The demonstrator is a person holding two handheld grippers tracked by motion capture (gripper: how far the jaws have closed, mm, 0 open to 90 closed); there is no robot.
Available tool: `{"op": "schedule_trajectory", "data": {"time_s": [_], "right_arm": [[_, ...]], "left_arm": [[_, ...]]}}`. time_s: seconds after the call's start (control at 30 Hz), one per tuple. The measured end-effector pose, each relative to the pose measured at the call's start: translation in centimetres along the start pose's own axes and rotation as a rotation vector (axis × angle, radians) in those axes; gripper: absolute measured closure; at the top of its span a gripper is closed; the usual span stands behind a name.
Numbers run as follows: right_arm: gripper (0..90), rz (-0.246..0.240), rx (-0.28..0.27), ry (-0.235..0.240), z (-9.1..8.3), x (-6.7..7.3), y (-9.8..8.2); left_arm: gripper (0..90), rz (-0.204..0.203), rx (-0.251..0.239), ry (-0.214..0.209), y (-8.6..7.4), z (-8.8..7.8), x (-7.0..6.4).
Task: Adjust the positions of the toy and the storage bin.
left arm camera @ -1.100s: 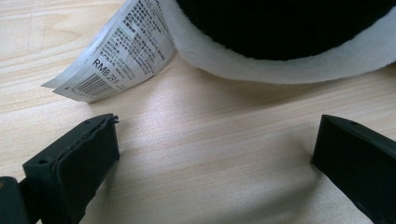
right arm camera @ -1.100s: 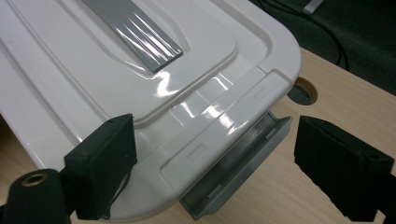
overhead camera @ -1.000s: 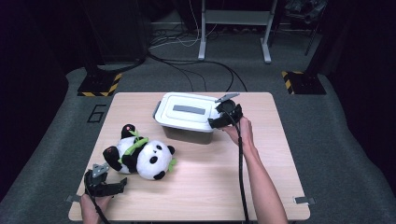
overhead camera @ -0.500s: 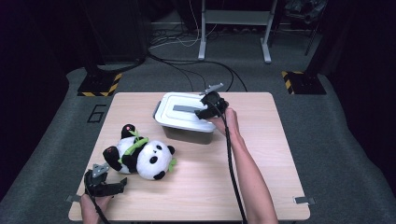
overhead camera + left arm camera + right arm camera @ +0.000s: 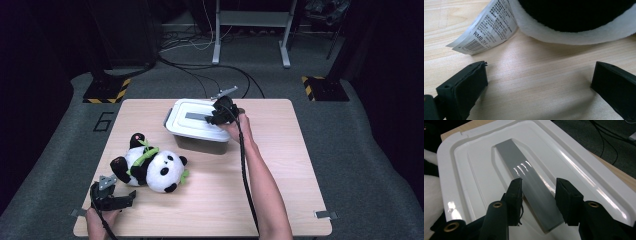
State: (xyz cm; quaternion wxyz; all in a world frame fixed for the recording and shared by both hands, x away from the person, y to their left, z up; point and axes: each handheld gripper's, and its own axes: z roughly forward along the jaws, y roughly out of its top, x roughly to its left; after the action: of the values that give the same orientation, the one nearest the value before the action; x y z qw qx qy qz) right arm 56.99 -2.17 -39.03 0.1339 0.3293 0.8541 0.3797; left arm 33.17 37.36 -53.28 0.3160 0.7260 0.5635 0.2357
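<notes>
While the right gripper (image 5: 214, 116) sits over the white rectangular plastic storage box (image 5: 192, 131) at the far middle of the pale wooden table (image 5: 280, 165), its jaws straddle the flat grey handle strip (image 5: 529, 183) recessed in the white glossy lid (image 5: 474, 185). The jaws have just been closing; in the right gripper view the strip lies between the two pads, one pad at each long edge, narrow gap. Cannot tell whether the pads already press on the strip.

Box: long axis runs roughly left to right across the table in the high view, slightly skewed, the right end nearer the far edge. The handle strip follows the same long axis along the lid's middle. The box stands just beside the table's far edge.

Open room: bare tabletop to the right of the box and along the whole near right part, crossed only by the person's right forearm and the gripper's black cable. Left of the box there is bare wood up to the left edge.

The black-and-white plush panda toy (image 5: 150, 165) lies on its side near the box's front left corner, apart from it. Its white printed paper tag (image 5: 486, 27) lies flat on the wood.

Left gripper (image 5: 117, 199) rests at the near left corner, jaws wide, nothing between them, panda just ahead.
</notes>
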Motion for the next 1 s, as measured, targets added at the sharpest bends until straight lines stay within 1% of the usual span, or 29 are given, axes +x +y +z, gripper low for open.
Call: {"op": "schedule_trajectory", "data": {"time_s": [0.17, 0.2, 0.23, 0.27, 0.57, 0.6, 0.8, 0.9, 1.0], "right_arm": [[60.3, -0.011, -0.002, 0.01, -0.3, -0.1, -0.3], [61.4, 0.003, 0.005, 0.01, -0.5, 0.0, -0.4], [61.4, 0.003, 0.005, 0.01, -0.5, 0.0, -0.4], [62.2, -0.008, -0.003, 0.009, -0.7, 0.0, -0.6], [64.9, -0.009, -0.018, 0.0, -1.5, 0.3, -1.6], [65.2, -0.015, -0.019, -0.001, -1.6, 0.3, -1.7], [66.2, 0.007, -0.023, -0.015, -2.2, 0.6, -2.3], [66.4, 0.006, -0.031, -0.019, -2.5, 0.7, -2.6], [66.6, 0.016, -0.039, -0.029, -2.7, 0.9, -3.0]], "left_arm": [[0.0, 0.005, 0.001, 0.003, 0.0, 0.0, 0.0], [0.0, 0.0, 0.0, 0.0, 0.0, 0.0, 0.0], [0.0, 0.0, 0.0, 0.0, 0.0, 0.0, 0.0], [0.0, 0.004, 0.0, 0.003, 0.0, 0.0, 0.0], [0.0, 0.005, 0.001, 0.003, 0.0, 0.0, 0.0], [0.0, 0.001, 0.0, 0.0, 0.0, 0.0, 0.0], [0.0, 0.004, 0.0, 0.003, 0.0, 0.0, 0.0], [0.0, 0.004, 0.0, 0.003, 0.0, 0.0, 0.0], [0.0, 0.005, 0.001, 0.003, 0.0, 0.0, 0.0]]}}
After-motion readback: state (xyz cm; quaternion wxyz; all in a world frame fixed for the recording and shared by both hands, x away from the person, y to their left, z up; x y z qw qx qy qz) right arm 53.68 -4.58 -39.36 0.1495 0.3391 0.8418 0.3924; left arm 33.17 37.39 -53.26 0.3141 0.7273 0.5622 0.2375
